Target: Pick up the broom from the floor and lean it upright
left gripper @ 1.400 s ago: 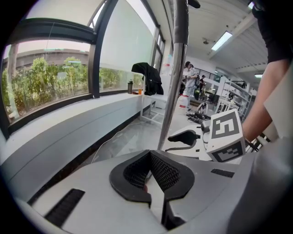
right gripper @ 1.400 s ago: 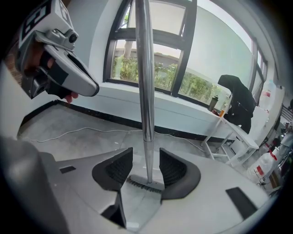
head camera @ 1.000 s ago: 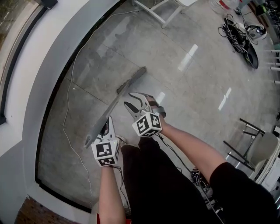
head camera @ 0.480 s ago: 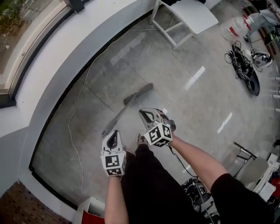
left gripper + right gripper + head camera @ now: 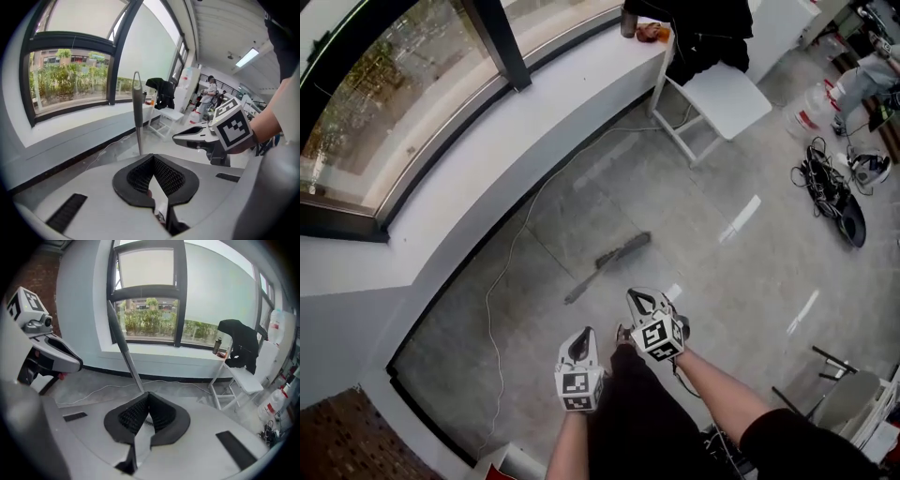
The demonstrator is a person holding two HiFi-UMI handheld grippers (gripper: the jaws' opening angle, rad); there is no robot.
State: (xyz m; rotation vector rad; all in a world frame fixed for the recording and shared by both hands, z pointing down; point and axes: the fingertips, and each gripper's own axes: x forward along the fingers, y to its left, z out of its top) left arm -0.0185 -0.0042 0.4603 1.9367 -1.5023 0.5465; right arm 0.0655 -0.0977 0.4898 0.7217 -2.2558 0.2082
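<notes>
Daylight from the window (image 5: 394, 103) streaks glare across the floor (image 5: 609, 192); corners darken.

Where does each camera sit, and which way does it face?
Head view: on the person's head, facing steeply down at the floor, broom, left gripper and right gripper; forearms and legs show.
Left gripper view: on the left gripper, facing along its shut jaws toward the window; the right gripper and forearm show at right.
Right gripper view: on the right gripper, facing along its shut jaws toward the window; the left gripper shows at left.
Shared: all three show the window and the chair.
</notes>
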